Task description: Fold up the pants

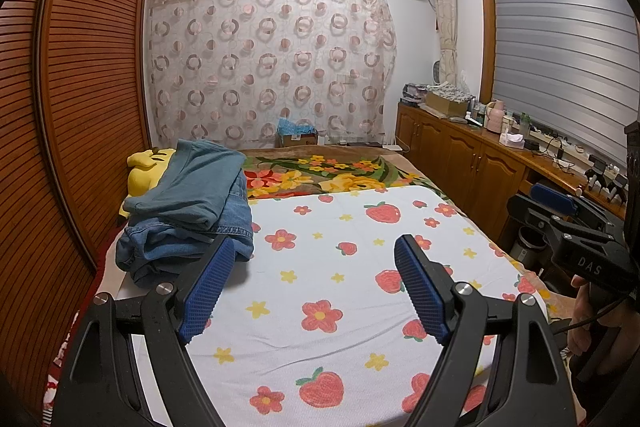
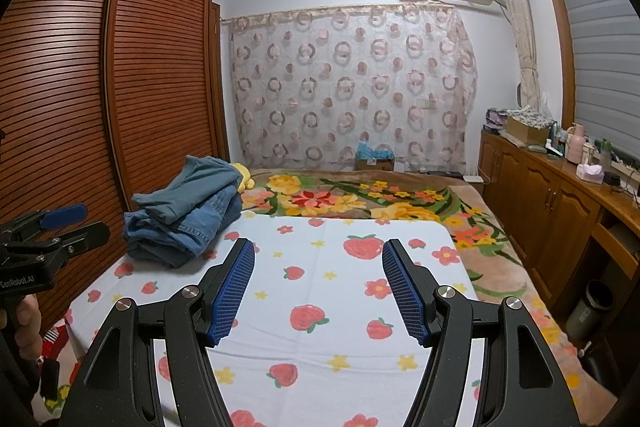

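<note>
- One white bedsheet printed with strawberries and flowers (image 2: 320,291) covers the near bed.
- A stack of folded blue denim and teal pants (image 1: 188,203) sits at the sheet's far left corner, beside the slatted brown wooden wardrobe (image 1: 80,75).
- The left gripper (image 1: 316,291) hovers over the sheet, jaws apart, holding nothing.
- The right gripper (image 2: 318,293) likewise, jaws apart and empty.

two wrist views over bed (image 1: 360,227)
</note>
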